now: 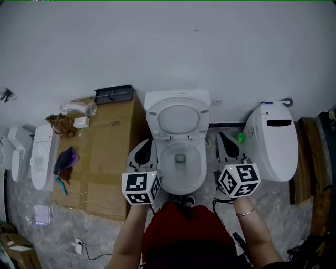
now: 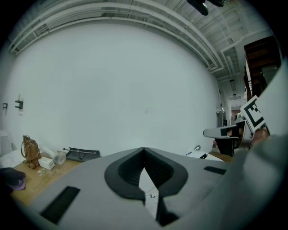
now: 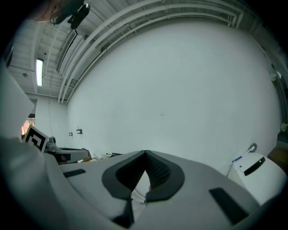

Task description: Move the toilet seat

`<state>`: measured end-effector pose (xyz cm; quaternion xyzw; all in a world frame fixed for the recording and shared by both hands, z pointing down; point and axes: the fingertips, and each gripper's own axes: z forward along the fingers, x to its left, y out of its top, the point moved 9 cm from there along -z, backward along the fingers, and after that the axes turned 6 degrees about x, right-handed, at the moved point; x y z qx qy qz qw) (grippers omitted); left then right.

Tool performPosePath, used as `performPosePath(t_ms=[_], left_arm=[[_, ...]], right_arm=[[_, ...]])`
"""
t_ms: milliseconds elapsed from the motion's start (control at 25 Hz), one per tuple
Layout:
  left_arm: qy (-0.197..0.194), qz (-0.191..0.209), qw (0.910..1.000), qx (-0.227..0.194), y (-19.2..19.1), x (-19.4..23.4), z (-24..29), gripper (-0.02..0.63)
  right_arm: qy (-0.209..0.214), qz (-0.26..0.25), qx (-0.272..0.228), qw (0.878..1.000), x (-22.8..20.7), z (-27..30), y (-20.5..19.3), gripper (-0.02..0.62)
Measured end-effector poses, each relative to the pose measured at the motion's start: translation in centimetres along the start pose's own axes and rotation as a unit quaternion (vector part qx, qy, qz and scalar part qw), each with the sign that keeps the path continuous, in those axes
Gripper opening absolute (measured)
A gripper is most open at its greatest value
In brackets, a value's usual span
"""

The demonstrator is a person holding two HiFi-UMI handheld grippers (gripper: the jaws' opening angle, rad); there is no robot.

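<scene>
Plainly, left gripper (image 1: 149, 142) and right gripper (image 1: 221, 136) jaws closed, empty; toilet seat (image 1: 178, 120) between them.

This is a bare storeroom or test space, not a home bathroom. One toilet (image 1: 178, 168) stands between the grippers and a second toilet (image 1: 270, 142) right of the right gripper (image 1: 224, 143). Other toilets (image 1: 42, 157) and flattened cardboard (image 1: 105, 157) lie left of the left gripper (image 1: 147, 149), under exposed ceiling pipes (image 2: 135, 13).

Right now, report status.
Left gripper, right gripper: shut, empty, flanking bowl. Toilet seat raised. Nothing blocking.
</scene>
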<state>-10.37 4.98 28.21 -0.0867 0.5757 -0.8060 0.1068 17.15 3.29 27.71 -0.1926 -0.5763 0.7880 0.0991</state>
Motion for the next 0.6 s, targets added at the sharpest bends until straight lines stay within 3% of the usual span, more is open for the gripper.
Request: performPosePath(t_ms=[600], left_arm=[[0.013,0.017,0.9993,-0.031,-0.8,-2.6,-4.1,0.026]], right_arm=[[0.016,-0.023,-0.021,0.999,1.6,-3.5,-0.7,0.015]])
